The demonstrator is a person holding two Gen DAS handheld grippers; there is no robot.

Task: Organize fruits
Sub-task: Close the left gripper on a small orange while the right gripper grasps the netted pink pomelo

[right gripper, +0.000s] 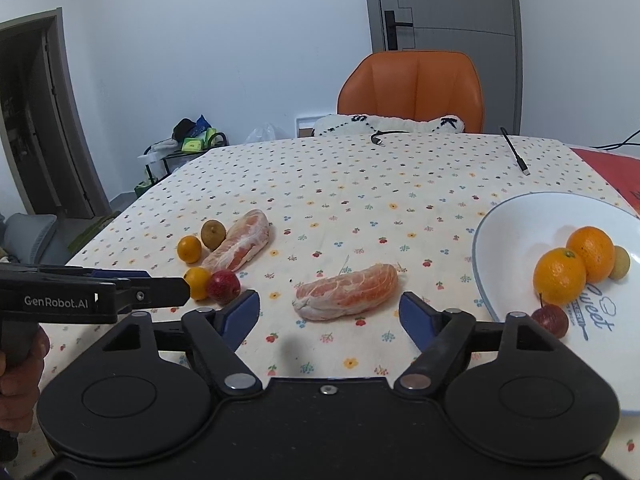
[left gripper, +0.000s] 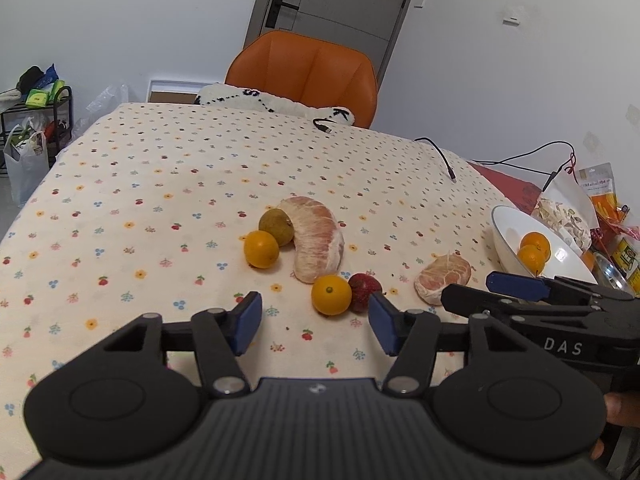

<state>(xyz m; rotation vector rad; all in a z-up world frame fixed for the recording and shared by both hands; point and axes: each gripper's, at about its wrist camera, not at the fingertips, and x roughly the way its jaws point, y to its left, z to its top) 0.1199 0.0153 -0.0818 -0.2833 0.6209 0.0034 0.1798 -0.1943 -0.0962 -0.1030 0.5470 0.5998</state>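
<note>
My left gripper [left gripper: 316, 322] is open over the flowered tablecloth, nothing between its blue pads. Just beyond its gap lie a small orange [left gripper: 331, 295] and a red fruit [left gripper: 363, 288]. Farther off are a long peeled pomelo segment [left gripper: 316, 238], another small orange [left gripper: 261, 249] and a brown-green fruit [left gripper: 276, 227]. My right gripper [right gripper: 328, 318] is open too, and a shorter pomelo piece [right gripper: 348, 290] lies just past its fingertips, not touched. The white plate [right gripper: 520, 232] on the right holds two oranges [right gripper: 560, 276], a small pale fruit [right gripper: 620, 262] and a small red apple [right gripper: 550, 318].
An orange chair [right gripper: 412, 88] stands at the table's far side with a white cushion [right gripper: 388, 124]. Black cables [right gripper: 516, 156] lie on the far right of the cloth. Snack packets [left gripper: 600, 192] crowd the table's right end beyond the plate. A cluttered shelf [left gripper: 36, 120] stands far left.
</note>
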